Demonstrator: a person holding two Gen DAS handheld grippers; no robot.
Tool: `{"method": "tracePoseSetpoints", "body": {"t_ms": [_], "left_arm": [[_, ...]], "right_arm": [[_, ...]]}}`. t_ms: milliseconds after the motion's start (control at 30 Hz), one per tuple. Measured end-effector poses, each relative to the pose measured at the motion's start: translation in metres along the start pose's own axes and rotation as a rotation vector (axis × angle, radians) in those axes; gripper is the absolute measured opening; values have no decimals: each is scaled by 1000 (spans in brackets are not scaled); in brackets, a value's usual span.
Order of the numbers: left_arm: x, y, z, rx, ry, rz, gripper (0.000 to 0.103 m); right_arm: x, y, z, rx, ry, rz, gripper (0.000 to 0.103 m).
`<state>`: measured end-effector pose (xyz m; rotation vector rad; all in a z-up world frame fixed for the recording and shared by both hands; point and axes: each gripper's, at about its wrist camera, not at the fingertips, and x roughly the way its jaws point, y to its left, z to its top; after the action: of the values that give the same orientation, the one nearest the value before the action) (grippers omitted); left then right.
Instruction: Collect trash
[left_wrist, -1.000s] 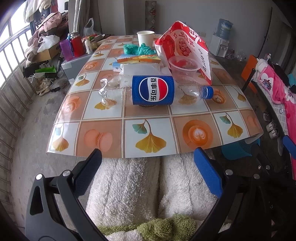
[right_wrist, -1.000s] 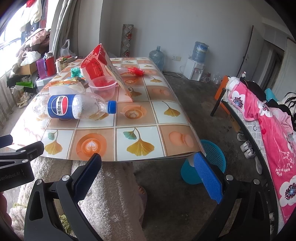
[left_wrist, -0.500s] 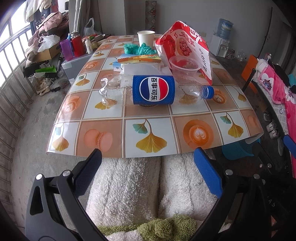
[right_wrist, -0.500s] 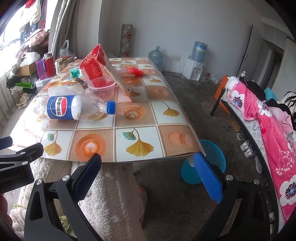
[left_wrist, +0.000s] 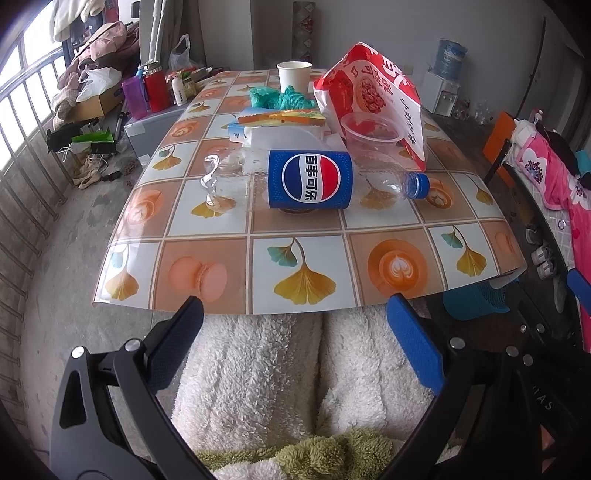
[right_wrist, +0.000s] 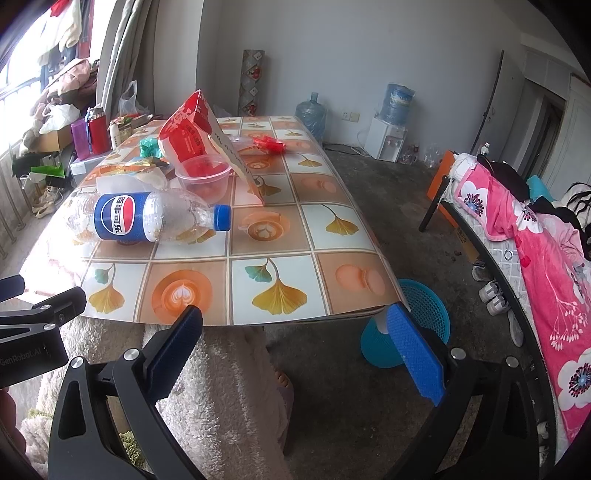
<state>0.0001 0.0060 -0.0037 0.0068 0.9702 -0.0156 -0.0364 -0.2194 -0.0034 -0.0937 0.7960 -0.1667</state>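
While both our tools, left tool (left_wrist: 294, 345) and right tool (right_wrist: 295, 347), gape wide and empty, a crumpled clear Pepsi bottle (left_wrist: 314, 181) lies sideways at twelve o'clock, blue cap toward three.

The left wrist camera sits low before the near edge of the table (left_wrist: 221, 288), above fleece-clad legs (left_wrist: 258, 369), and looks straight along the tabletop, square to the Pepsi bottle (left_wrist: 310, 181) in mid-distance. The right wrist camera sits at the same edge but further right, angled leftward across the table, so the bottle falls left of centre and the blue basket (right_wrist: 424, 306) and bed (right_wrist: 535, 236) fill its right. Both views share the table, bottle, red bag (left_wrist: 373, 96), clear plastic cup (left_wrist: 371, 129) and water dispenser (right_wrist: 388, 140).
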Motion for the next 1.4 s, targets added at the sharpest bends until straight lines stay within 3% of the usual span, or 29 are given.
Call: {"method": "tracePoseSetpoints", "body": {"t_ms": [1200,1400], "left_arm": [[10,13,-1,-5,12,-2,95],[13,27,15,-4,-47,45,95]], "right_arm": [[6,8,9,5,10,-1,97],[20,5,20,27,2,20,97]]}}
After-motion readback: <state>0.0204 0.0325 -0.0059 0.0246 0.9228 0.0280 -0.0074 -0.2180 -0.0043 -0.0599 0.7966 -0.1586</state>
